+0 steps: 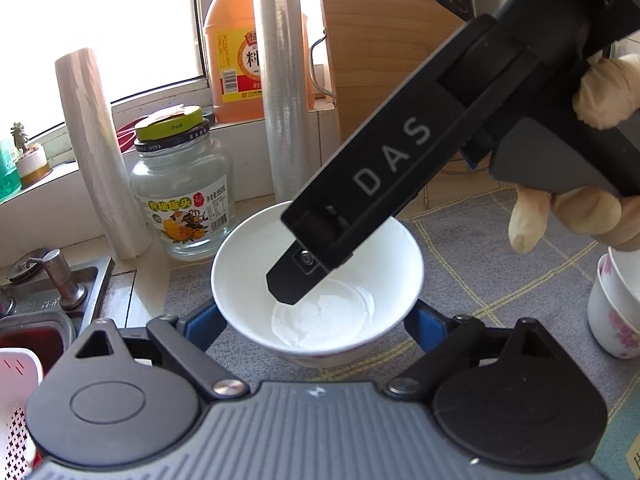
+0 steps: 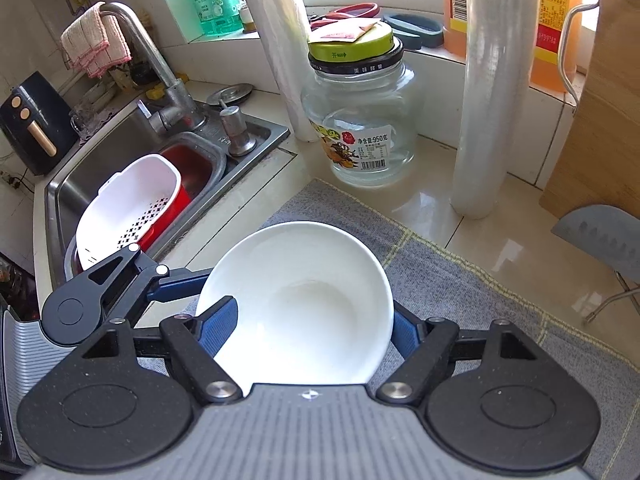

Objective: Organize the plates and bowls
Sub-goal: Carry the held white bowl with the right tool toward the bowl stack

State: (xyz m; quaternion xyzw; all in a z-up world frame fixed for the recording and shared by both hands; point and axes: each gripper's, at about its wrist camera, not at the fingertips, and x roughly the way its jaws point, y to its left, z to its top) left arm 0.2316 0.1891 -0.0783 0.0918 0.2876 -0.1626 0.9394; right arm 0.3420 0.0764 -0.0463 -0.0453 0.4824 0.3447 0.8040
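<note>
A white bowl [image 1: 316, 280] [image 2: 296, 304] sits on the grey mat [image 1: 500, 264] [image 2: 460, 280]. My left gripper [image 1: 312, 320] is open, its blue fingers on either side of the bowl's base. My right gripper [image 2: 308, 328] straddles the bowl's rim: one blue finger [image 2: 218, 326] is inside the bowl, the other [image 2: 402, 334] outside; whether it presses the bowl does not show. The right gripper's finger [image 1: 292, 280] reaches down into the bowl in the left wrist view. Stacked floral cups [image 1: 616, 308] stand at the right edge.
A glass jar [image 1: 182, 196] [image 2: 360, 120], two film rolls [image 1: 100, 152] [image 1: 282, 80], an orange bottle [image 1: 232, 40] and a wooden board [image 1: 384, 60] stand behind the bowl. The sink [image 2: 120, 168] with a white colander [image 2: 128, 208] is at left. A cleaver [image 2: 600, 236] lies at right.
</note>
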